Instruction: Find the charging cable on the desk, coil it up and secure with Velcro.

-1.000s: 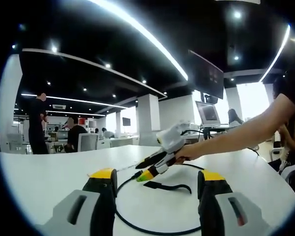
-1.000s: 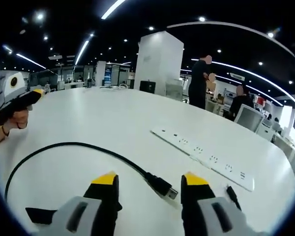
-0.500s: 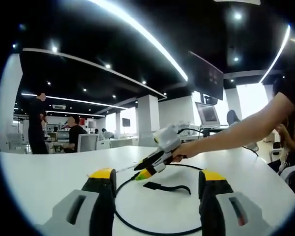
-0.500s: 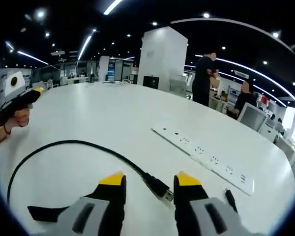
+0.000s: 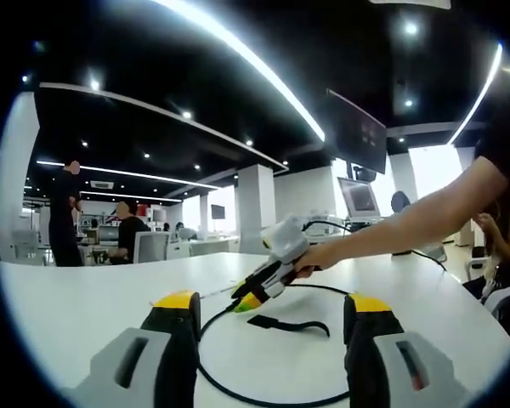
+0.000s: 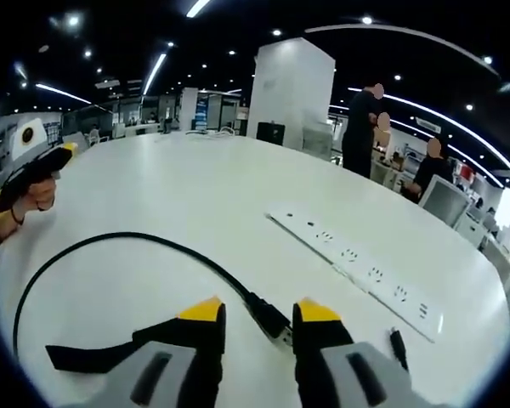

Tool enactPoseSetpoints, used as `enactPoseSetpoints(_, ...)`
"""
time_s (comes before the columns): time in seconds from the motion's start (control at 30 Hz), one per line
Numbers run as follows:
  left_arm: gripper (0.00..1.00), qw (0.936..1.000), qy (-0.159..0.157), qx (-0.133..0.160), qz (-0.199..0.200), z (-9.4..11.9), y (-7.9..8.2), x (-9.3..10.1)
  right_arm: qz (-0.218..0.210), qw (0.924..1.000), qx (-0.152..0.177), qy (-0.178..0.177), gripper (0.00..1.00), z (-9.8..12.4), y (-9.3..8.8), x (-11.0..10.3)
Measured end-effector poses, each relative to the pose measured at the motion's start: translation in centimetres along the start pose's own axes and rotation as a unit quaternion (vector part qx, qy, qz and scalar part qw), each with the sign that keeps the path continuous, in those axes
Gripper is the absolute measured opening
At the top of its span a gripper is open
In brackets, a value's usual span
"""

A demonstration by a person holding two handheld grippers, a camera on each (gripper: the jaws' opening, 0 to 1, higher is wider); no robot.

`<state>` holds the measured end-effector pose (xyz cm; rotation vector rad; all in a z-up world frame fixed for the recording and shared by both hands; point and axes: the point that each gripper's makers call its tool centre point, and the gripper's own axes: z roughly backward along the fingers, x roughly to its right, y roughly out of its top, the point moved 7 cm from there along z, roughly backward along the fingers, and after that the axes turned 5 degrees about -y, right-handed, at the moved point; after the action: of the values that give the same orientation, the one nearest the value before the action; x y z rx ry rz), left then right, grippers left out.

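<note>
White desk (image 6: 195,204): right hand-held gripper (image 6: 253,313) straddles cable plug (image 6: 268,316).

Black charging cable (image 6: 144,247) looped beside Velcro strap (image 5: 289,324)

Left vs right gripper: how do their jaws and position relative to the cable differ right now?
The left gripper has its jaws spread wide, with the black cable curving between them on the white table. The right gripper has jaws nearly closed around the cable's plug end; contact cannot be told. Left sits at the loop, right at the connector. Both have yellow-tipped black jaws.
</note>
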<state>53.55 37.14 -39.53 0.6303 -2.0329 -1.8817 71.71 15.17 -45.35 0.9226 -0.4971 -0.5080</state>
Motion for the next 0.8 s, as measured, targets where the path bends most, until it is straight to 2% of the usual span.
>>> enactPoseSetpoints(0.8, 0.69, 1.0, 0.001, 0.003, 0.002, -0.21, 0.02, -0.08, 0.025, 0.9993, -0.027, -0.004, 0.18, 0.21, -0.64, 0.38)
